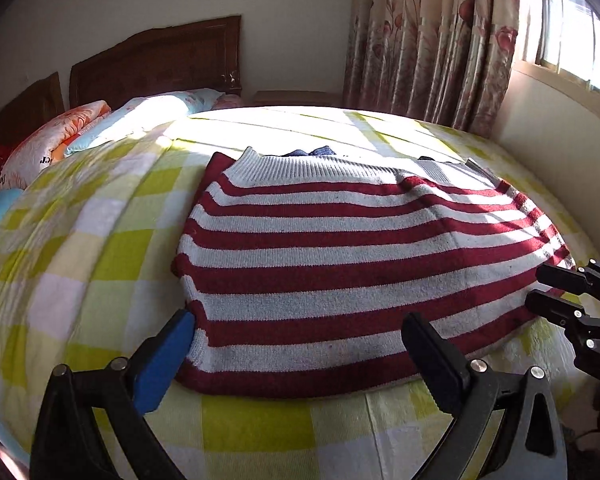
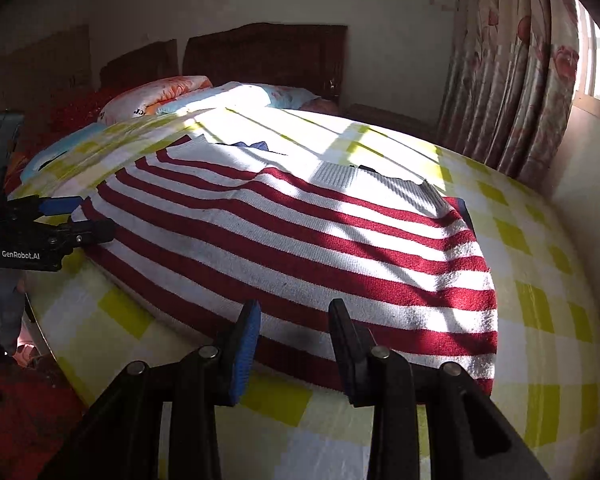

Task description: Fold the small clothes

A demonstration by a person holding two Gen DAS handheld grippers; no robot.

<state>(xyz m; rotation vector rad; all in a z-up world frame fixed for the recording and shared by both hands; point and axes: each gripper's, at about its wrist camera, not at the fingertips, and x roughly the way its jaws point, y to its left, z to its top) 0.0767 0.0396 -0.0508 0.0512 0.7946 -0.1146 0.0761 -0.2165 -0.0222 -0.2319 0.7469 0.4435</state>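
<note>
A red and white striped sweater lies flat on the bed, its grey ribbed band at the far end. My left gripper stands wide open over the sweater's near left part, its blue pad at the left edge. From the right wrist view the left gripper sits at the sweater's left side. My right gripper is partly open above the near hem, with flat knit showing in the gap and nothing pinched. In the left wrist view the right gripper sits at the sweater's right corner.
The bed has a yellow-green checked sheet. Pillows and a wooden headboard are at the far left. A dark blue cloth peeks from behind the sweater. A flowered curtain, a window and a wall bound the right side.
</note>
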